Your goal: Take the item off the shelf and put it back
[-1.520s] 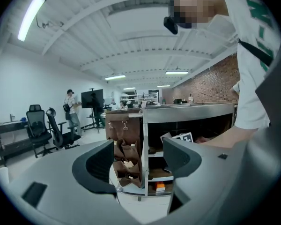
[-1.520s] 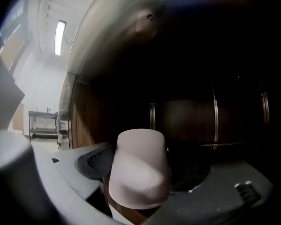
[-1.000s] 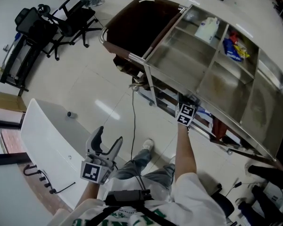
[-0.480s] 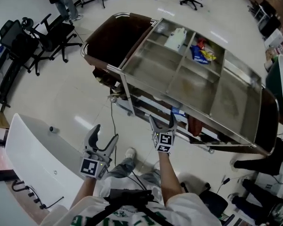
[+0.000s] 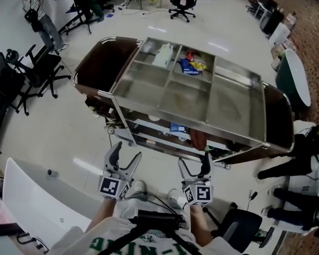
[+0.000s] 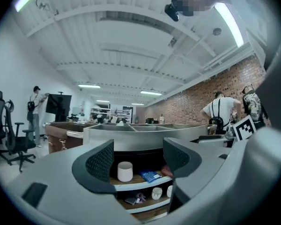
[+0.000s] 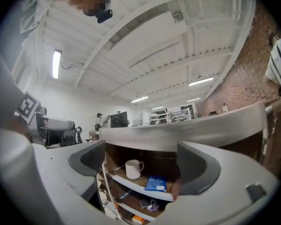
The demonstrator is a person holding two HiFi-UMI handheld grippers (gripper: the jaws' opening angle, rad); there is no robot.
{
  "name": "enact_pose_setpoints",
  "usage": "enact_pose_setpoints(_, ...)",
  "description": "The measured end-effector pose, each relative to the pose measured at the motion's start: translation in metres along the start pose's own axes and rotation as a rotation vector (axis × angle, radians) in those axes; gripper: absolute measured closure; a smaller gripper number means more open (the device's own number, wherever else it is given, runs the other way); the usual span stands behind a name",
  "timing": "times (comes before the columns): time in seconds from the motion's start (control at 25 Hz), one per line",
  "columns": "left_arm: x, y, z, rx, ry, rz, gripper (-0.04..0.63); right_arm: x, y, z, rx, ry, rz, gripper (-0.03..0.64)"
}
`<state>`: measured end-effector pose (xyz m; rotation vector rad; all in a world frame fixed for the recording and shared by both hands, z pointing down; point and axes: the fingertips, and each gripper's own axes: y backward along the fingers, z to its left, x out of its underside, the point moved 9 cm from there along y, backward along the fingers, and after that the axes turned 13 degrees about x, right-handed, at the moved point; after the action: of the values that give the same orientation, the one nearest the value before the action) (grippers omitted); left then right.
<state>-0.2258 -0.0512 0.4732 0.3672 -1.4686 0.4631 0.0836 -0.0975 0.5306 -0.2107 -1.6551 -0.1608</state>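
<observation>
One white mug [image 7: 133, 168]: stands upright on the upper wooden shelf [image 7: 131, 185] under the steel top. Its handle is to the right in the right gripper view, and nothing touches it.
Flat blue packet [image 7: 155, 183]: lies just beside the mug on the same shelf. A reddish-brown thing sits at its other side, too hidden to name.
Lower shelf [image 6: 146, 206]: carries small white cups [image 6: 156, 193] and a few odds too small to tell.
Right gripper [image 5: 194, 159]: held level, well apart from the shelves and facing mug and packet. Its jaws have just been opening and stand wide, with nothing between them.
Left gripper [image 5: 127, 149]: held beside the right one, also level and short of the shelves. Its jaws are spread and empty.
Steel-topped trolley with dark brown ends [image 5: 231, 108]: the top is split into compartments. A white bag [image 5: 164, 54] and blue-and-yellow packets [image 5: 191, 65] sit in the far ones.
White curved worktop [image 5: 32, 195]: stands at the person's left with a small dark thing [image 5: 49, 172] on it.
Black office chairs [image 5: 34, 70]: stand on the pale floor, left of the trolley.
</observation>
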Motion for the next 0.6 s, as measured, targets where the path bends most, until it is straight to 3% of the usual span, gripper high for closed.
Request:
enact_pose_setpoints(0.2, -0.015, -0.027, -0.024, 0.096, -0.062, -0.058, 0.278, -0.055, 0.038, -0.038, 0.098, -0.015, -0.100, 0.110)
enact_pose_setpoints(0.28, -0.028, -0.036, -0.036, 0.123, -0.052, -0.081, 0.278, -0.070, 0.047, -0.048, 0.125, -0.019, -0.132, 0.110)
enact_pose_setpoints(0.44, -0.031, -0.042, -0.042, 0.142, -0.106, -0.111, 0.278, -0.089, 0.058, -0.061, 0.217, 0.007, -0.197, 0.114)
enact_pose_setpoints(0.6, -0.029, -0.043, -0.045, 0.143, -0.135, -0.120, 0.278, -0.097, 0.061, -0.065, 0.224, 0.039, -0.203, 0.115)
